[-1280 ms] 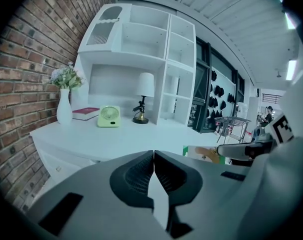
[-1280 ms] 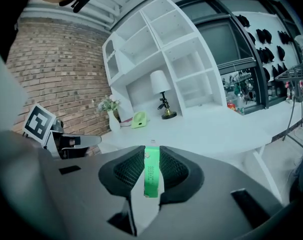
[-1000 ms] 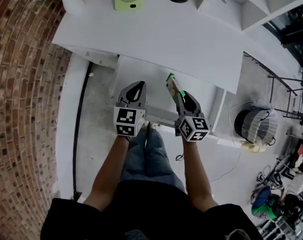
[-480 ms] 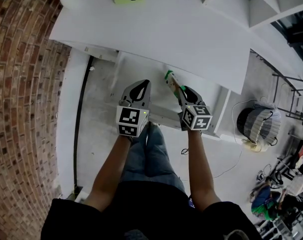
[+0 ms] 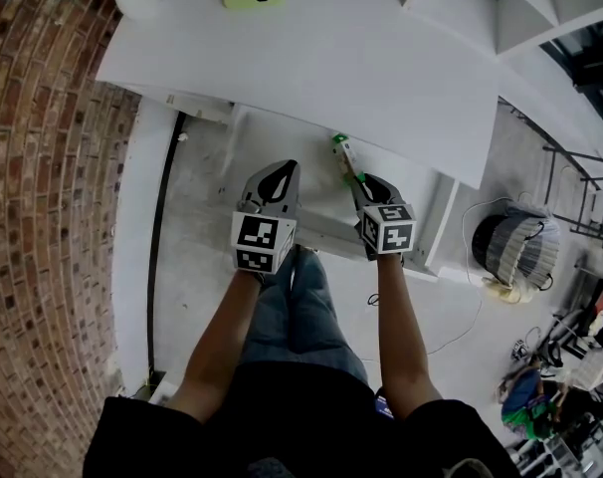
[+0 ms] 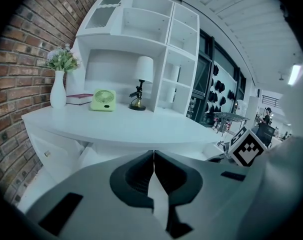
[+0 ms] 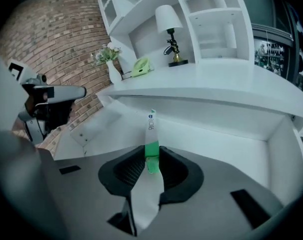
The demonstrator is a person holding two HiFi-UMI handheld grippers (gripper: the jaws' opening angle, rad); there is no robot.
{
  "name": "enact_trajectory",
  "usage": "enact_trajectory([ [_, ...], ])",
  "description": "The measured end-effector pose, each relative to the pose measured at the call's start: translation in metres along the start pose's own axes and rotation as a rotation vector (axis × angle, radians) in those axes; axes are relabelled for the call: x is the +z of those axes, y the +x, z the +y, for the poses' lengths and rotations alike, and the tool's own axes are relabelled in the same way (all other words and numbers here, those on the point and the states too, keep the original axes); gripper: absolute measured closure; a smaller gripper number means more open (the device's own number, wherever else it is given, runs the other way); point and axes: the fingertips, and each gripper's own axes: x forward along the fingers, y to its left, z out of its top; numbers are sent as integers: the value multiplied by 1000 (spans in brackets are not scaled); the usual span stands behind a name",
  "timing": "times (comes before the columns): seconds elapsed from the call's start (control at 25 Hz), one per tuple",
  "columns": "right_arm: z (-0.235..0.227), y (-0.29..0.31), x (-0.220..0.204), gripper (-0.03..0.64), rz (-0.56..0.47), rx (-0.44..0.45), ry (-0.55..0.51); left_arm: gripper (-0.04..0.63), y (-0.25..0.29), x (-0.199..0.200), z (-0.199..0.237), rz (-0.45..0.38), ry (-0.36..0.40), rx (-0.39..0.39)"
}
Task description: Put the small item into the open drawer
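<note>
1. The right hand-held gripper pinches the green end of the small item. It is a slim green-and-white tube, and its white printed tip sticks out past the jaws toward the far side.
2. The small item hangs tilted over the open drawer, which is pulled out from under the near edge of the white table. I cannot tell whether the tip touches the drawer's floor.
3. The left hand-held gripper has its jaws pressed together with nothing between them. It is just left of the right one, above the drawer's near left part.
4. At the far left of the table stand a white vase with flowers, a red book and a light-green fan. A lamp stands to their right.
5. A white shelf unit rises at the table's far side, and a brick wall runs along the left.
</note>
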Motion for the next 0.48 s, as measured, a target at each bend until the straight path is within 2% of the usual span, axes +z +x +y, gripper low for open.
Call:
enact_trajectory([
  [0.08,-2,0,-3,526,9,3,15,572,0,-1,-2,4,-1,-1],
  [0.32,-14,1,-2,519,15,-72,-5,571,-1,-3,-1,5,-2,4],
  [0.48,-20,-1,-2,453,19,-106,-10,571,-2,-3,-4,8,-7,2],
])
